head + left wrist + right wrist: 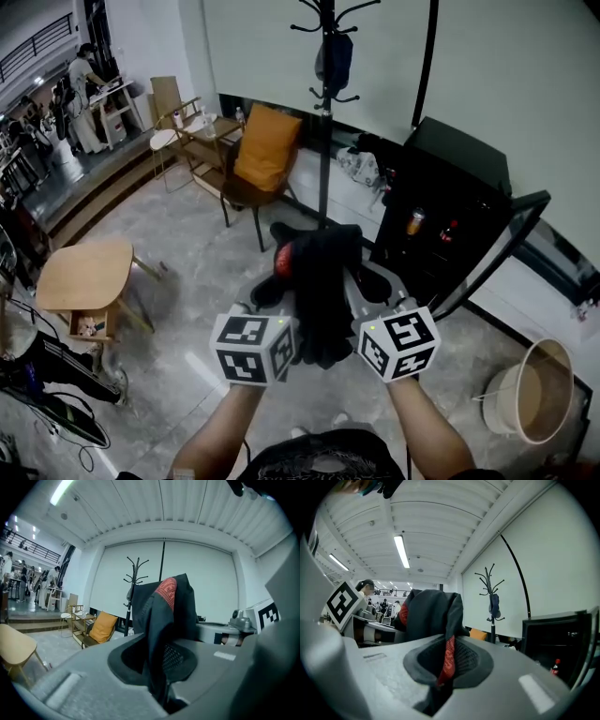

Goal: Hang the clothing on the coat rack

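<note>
Left tongs (270, 289), right tongs (377, 284), side by side, clamping garment (323, 272)

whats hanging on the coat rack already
A dark blue item hangs on the coat rack below its bare top hooks. The rack's base is hidden behind the black garment.

Indoor light is even and rather dim, from ceiling tubes (401, 551) at upper left. Both gripper views bulge, with black corners and blurred foregrounds.
</note>
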